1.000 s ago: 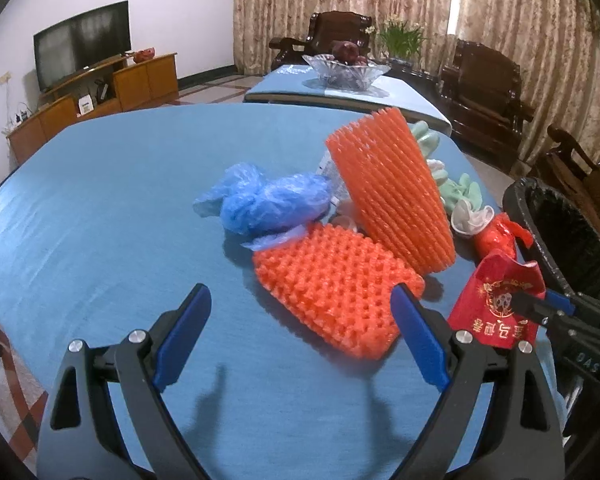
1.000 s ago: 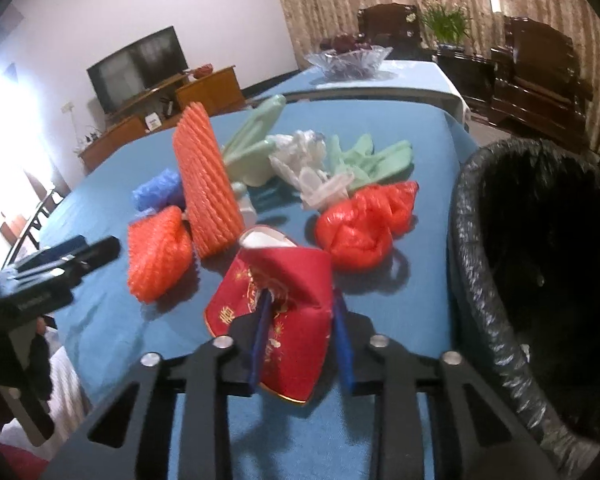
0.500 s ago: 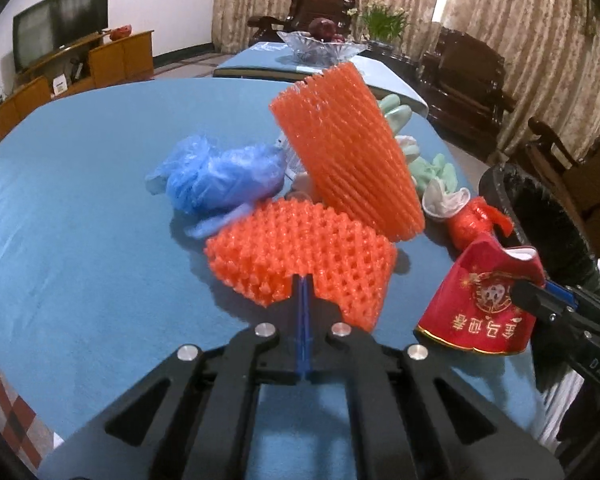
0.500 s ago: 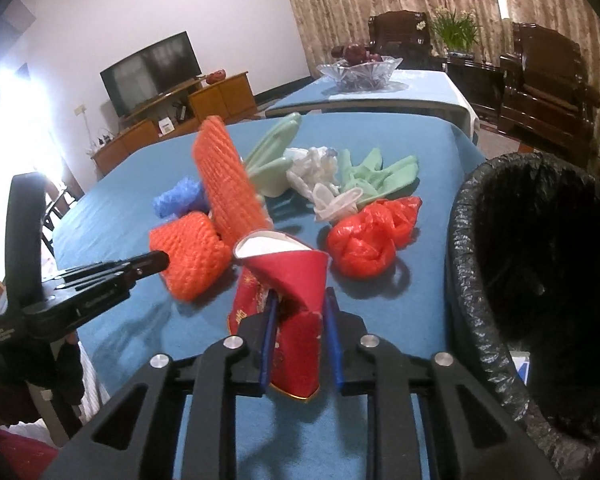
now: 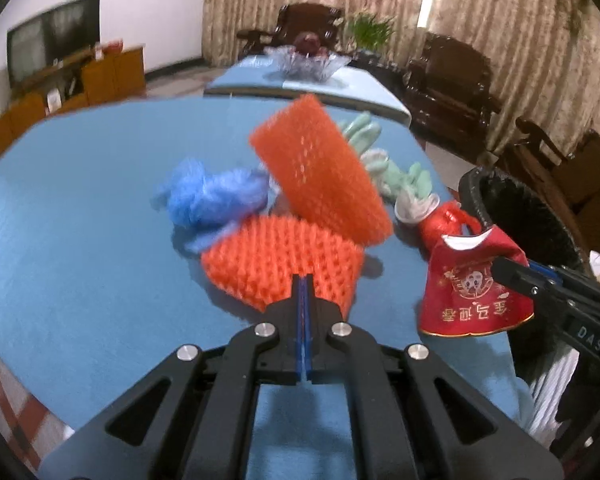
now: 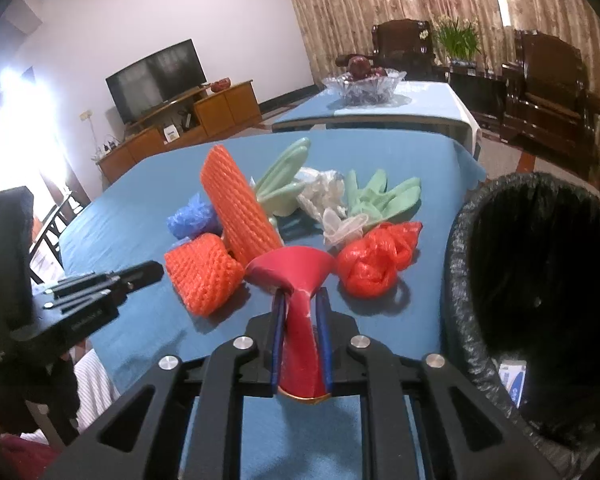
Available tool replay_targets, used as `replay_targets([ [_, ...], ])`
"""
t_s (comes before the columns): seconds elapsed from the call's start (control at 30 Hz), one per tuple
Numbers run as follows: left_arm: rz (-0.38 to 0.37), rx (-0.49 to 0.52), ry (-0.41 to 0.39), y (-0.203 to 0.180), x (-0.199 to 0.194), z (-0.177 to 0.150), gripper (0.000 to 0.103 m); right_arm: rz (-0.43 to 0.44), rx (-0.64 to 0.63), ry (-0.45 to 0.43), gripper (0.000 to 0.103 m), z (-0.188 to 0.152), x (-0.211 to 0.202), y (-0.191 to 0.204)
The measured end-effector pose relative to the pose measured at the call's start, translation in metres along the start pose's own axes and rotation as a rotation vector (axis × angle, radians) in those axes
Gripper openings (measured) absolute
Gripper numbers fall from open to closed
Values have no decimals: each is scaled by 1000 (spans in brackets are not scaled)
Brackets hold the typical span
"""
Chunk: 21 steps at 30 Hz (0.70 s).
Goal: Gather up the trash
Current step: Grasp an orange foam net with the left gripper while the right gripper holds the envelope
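Note:
My right gripper (image 6: 300, 300) is shut on a red paper cup (image 6: 300, 276) with gold print and holds it above the blue table, left of the black-lined trash bin (image 6: 540, 300). The cup (image 5: 476, 284) and the bin (image 5: 528, 216) also show in the left wrist view. My left gripper (image 5: 303, 280) is shut and empty, just in front of a flat orange foam net (image 5: 284, 260). A second orange foam net (image 5: 320, 176) leans upright behind it. A blue plastic bag (image 5: 216, 196), a red plastic bag (image 6: 376, 260), green gloves (image 6: 384, 196) and clear wrappers (image 6: 340, 224) lie around.
The blue table (image 5: 80, 220) ends near the bin on the right. Behind it stand a second table with a glass fruit bowl (image 6: 364, 84), dark wooden chairs (image 6: 548, 88), a TV (image 6: 156, 76) on a wooden cabinet, and curtains.
My left gripper went from open to shut and moved closer to the flat orange net. My right gripper lifted and turned the red cup while staying shut on it.

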<state>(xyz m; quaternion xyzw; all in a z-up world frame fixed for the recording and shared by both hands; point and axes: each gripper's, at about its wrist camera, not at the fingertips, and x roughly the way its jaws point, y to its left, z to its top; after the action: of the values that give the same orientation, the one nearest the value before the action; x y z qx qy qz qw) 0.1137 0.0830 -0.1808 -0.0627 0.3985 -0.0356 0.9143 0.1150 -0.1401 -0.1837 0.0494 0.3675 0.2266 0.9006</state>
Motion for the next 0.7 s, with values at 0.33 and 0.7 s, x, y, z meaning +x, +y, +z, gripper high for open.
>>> replay_targets([
  [0.33,0,-68,68,8,40,2,55,-14,18,13,17,-3,6,-10],
  [0.7,13,-40,-39,1,8,9,4,20,5,13,15,1,8,-6],
])
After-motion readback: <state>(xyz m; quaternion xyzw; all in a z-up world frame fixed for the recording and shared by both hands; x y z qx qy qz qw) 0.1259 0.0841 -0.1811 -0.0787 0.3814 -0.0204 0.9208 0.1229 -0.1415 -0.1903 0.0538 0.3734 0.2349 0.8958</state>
